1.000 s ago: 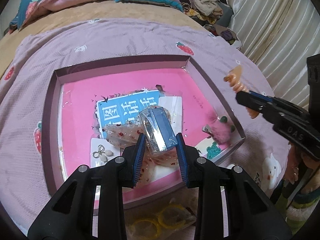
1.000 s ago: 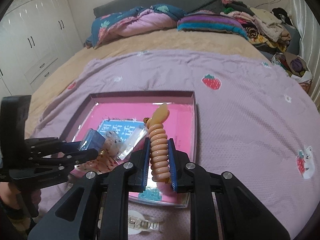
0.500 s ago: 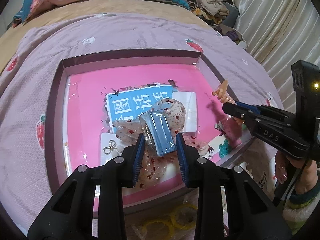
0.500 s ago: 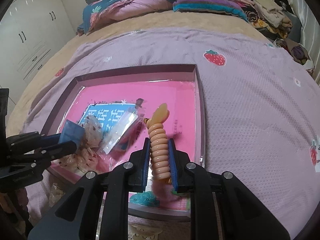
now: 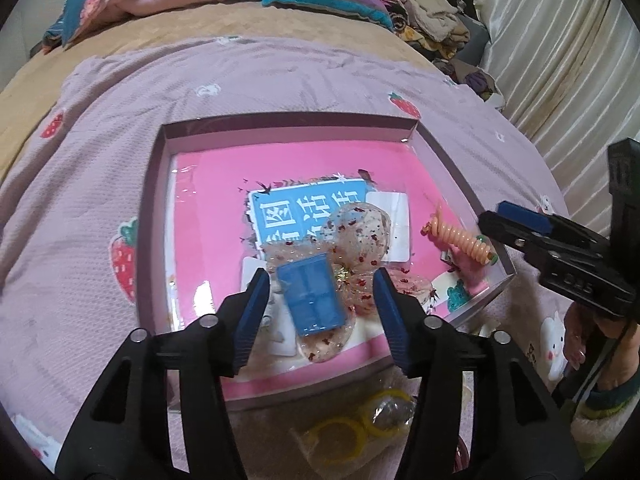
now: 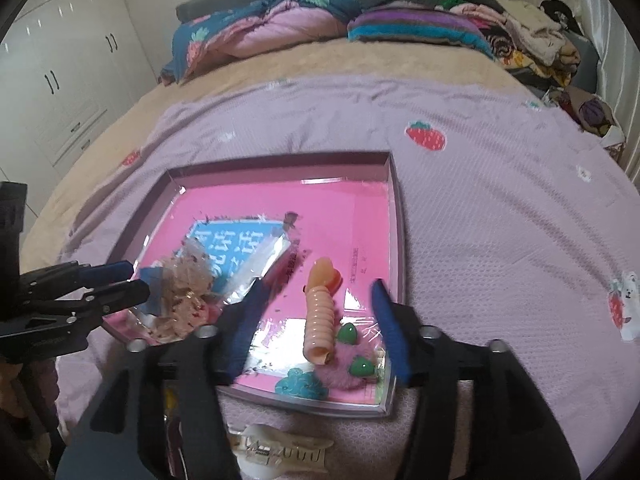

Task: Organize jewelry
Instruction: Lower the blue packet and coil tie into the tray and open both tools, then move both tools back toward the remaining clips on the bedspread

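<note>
Left gripper: jaws have just been opening and stand apart; the blue packet lies between them with a gap on each side, gripped by neither pad.
Blue packet: rests on a clear speckled bag inside the tray, tilted, its far end just past the left fingertips.
Speckled bag: spreads from under the packet out ahead of the left gripper, covering part of a blue printed card.
Right gripper: jaws have just been opening and now stand wide; the coil tie lies between them, clear of both pads.
Coil tie: peach, lying on the tray floor, lengthwise between the right fingers; its near end sits against a pink fluffy clip with green knobs.
Tray: shallow, pink floor, on a lilac strawberry-print blanket; both grippers point down into its near half.
Below left gripper: yellow rings in a clear bag, outside the tray's near edge.
Below right gripper: a pale hair claw on the blanket, outside the tray.
Hand: holds the right gripper's handle, seen at the left view's right edge.
</note>
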`<state>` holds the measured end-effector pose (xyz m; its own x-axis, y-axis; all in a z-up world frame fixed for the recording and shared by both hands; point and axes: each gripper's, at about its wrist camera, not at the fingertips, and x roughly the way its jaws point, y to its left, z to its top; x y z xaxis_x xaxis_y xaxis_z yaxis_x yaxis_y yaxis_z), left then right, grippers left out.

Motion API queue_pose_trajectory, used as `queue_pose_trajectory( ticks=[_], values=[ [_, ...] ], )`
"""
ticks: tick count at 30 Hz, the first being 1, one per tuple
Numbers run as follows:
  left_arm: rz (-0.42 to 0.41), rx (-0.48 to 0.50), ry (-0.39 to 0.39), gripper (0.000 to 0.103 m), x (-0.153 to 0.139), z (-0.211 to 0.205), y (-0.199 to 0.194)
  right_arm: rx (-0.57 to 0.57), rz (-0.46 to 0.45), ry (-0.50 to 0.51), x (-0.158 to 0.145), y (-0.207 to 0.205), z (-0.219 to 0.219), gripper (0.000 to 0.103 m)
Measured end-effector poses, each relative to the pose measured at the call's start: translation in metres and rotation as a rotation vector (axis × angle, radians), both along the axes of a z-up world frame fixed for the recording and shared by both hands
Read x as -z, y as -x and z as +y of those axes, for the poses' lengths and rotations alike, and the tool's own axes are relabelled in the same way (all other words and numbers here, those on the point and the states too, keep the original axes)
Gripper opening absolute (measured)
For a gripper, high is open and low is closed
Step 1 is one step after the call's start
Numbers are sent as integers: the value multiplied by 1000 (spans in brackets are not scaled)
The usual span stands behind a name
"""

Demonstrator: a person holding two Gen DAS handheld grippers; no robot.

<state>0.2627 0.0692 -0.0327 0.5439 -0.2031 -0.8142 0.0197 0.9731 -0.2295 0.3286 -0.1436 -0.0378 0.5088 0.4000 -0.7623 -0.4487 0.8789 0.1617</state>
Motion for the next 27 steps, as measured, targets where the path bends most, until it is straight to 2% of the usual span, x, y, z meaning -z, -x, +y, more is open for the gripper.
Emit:
queue_pose_trajectory(
  ticks=[2,6,9,11,15,17,21,27],
  values=[
    [-8,-10,-6,52,-4,3,4,1,-15,-3,-6,4,-2,63],
    [-25,-28,-16,59,-14,9,12,15,-58,-5,-19,13,-7,79],
    [-48,-45,-34,75,-24,13,22,34,-83,-25,-30,21,-14,87],
    [-63,-58,-36,78,-32,17,27,43,-93,-41,-36,26,-19,88],
    [-89,-87,-43,93,-44,22,37,63,-110,-53,-48,33,-28,88],
    [-100,-100,-31,93,-50,25,42,71,-114,-69,-55,38,-33,89],
    [-117,-111,-48,94,-59,26,53,86,-143,-101,-70,50,-43,97],
    [-147,-127,-52,94,-73,27,69,91,-169,-124,-86,65,-53,97]
  ],
)
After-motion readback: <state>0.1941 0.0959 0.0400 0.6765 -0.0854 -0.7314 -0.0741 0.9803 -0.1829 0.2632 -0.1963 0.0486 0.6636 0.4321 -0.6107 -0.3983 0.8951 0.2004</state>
